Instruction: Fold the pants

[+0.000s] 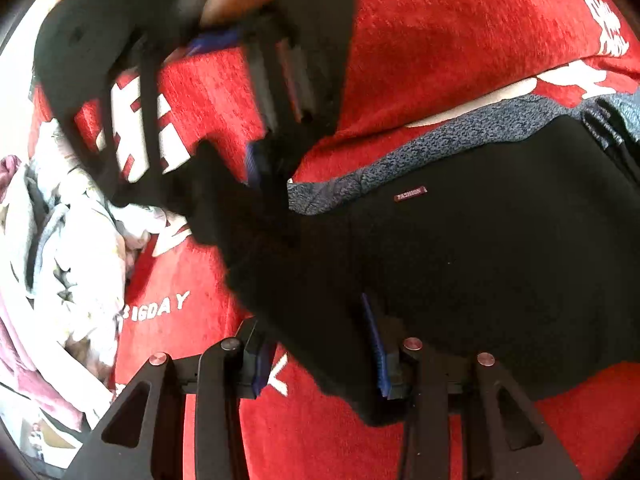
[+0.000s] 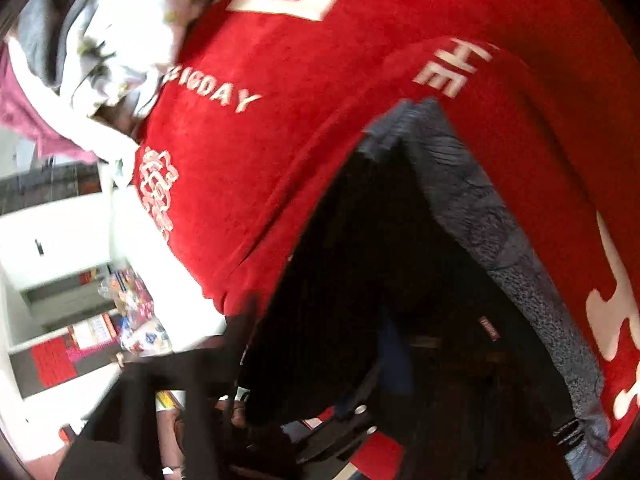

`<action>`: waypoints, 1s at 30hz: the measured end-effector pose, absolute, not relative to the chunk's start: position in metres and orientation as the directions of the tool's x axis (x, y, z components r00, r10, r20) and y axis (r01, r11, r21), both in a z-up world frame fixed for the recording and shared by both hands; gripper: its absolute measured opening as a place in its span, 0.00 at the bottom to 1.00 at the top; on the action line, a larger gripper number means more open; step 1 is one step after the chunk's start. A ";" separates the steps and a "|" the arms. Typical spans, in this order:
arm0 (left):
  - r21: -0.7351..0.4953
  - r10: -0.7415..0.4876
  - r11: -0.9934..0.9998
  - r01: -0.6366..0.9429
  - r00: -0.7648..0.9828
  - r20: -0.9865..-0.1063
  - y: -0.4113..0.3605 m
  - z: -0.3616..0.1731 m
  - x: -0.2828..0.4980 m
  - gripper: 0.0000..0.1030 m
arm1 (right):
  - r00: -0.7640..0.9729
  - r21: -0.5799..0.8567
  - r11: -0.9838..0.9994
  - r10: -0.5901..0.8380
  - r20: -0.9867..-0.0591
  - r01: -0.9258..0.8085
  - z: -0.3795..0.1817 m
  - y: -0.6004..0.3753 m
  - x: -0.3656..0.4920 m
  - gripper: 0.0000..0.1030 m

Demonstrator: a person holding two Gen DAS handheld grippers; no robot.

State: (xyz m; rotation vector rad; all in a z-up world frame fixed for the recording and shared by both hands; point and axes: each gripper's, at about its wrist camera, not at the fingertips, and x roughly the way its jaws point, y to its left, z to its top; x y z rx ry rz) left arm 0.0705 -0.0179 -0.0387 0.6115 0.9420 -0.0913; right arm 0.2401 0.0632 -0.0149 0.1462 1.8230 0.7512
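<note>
Black pants [image 1: 480,248] with a small "FASHION" label lie on a red blanket [image 1: 440,60], over a grey speckled garment [image 1: 420,152]. My left gripper [image 1: 320,360] has its blue-padded fingers [image 1: 374,344] around the near edge of the black pants; the jaws stand wide. My right gripper [image 1: 260,160] shows in the left wrist view, shut on a corner of the black pants and lifting it. In the right wrist view the pants [image 2: 380,300] fill the lower middle in blur, the grey garment [image 2: 500,240] beside them; its own fingers are hidden.
A pile of white, grey and pink laundry [image 1: 68,240] lies at the left of the blanket. In the right wrist view the blanket's edge [image 2: 192,260] drops to a white floor with a shelf and packets [image 2: 132,312].
</note>
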 end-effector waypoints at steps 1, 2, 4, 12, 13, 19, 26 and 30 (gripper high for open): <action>0.453 0.173 0.824 0.340 0.611 -0.773 -0.021 -0.033 0.068 0.40 | -0.369 0.562 0.793 0.462 -0.806 -0.236 -0.014 0.053 0.240 0.18; 0.455 0.160 0.819 0.349 0.623 -0.766 -0.026 -0.026 0.066 0.40 | -0.348 0.579 0.784 0.490 -0.799 -0.224 -0.010 0.042 0.240 0.18; 0.441 0.132 0.824 0.354 0.638 -0.758 -0.036 -0.010 0.063 0.40 | -0.303 0.619 0.757 0.552 -0.777 -0.208 0.002 0.019 0.235 0.17; 0.380 -0.039 0.820 0.428 0.704 -0.710 -0.102 0.066 0.045 0.40 | -0.054 0.817 0.576 0.815 -0.577 -0.042 0.056 -0.123 0.195 0.17; 0.364 -0.072 0.816 0.449 0.704 -0.706 -0.116 0.075 0.040 0.40 | -0.022 0.828 0.560 0.828 -0.561 -0.034 0.063 -0.141 0.190 0.17; 0.301 -0.221 0.767 0.567 0.673 -0.706 -0.193 0.098 0.019 0.40 | 0.163 0.856 0.516 0.843 -0.512 0.017 0.089 -0.249 0.146 0.18; 0.266 -0.317 0.660 0.702 0.582 -0.749 -0.291 0.079 -0.015 0.40 | 0.301 0.840 0.521 0.785 -0.541 0.151 0.070 -0.394 0.073 0.18; 0.265 -0.328 0.597 0.757 0.532 -0.780 -0.339 0.045 -0.034 0.40 | 0.356 0.827 0.517 0.746 -0.562 0.222 0.037 -0.452 0.040 0.18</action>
